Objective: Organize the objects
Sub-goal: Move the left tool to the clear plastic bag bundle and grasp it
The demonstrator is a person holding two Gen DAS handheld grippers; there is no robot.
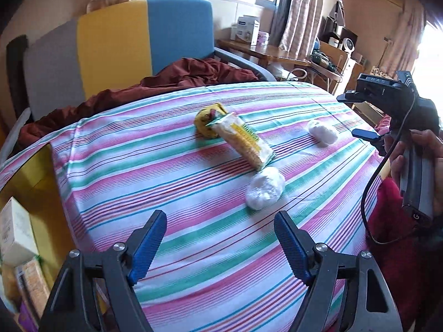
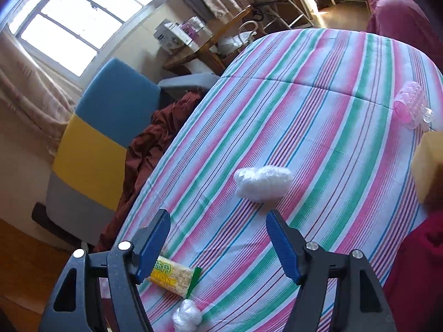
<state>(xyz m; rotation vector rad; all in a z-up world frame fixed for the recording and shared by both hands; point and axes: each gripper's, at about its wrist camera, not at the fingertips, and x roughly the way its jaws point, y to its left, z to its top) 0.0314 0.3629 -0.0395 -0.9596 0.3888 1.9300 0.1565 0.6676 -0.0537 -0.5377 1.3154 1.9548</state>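
Note:
On the striped cloth (image 1: 171, 182) lie a yellow pouch (image 1: 203, 124), a cracker pack (image 1: 245, 142) leaning on it, and two white wrapped bundles, one near (image 1: 265, 188) and one farther right (image 1: 322, 132). My left gripper (image 1: 220, 218) hangs open above the cloth, short of the near bundle, with nothing between its fingers. My right gripper (image 1: 357, 116), held by a hand at the right edge, is open beside the far bundle. In the right wrist view my right gripper (image 2: 218, 215) is open and empty just below a white bundle (image 2: 263, 184); the cracker pack (image 2: 174, 276) and the other bundle (image 2: 187, 316) lie low left.
A pink clear plastic piece (image 2: 412, 108) and a pale yellow block (image 2: 429, 166) sit at the cloth's right side. A grey, yellow and blue chair (image 1: 116, 44) with a maroon cloth (image 1: 180, 77) stands behind. A box of packets (image 1: 19, 238) is at the left.

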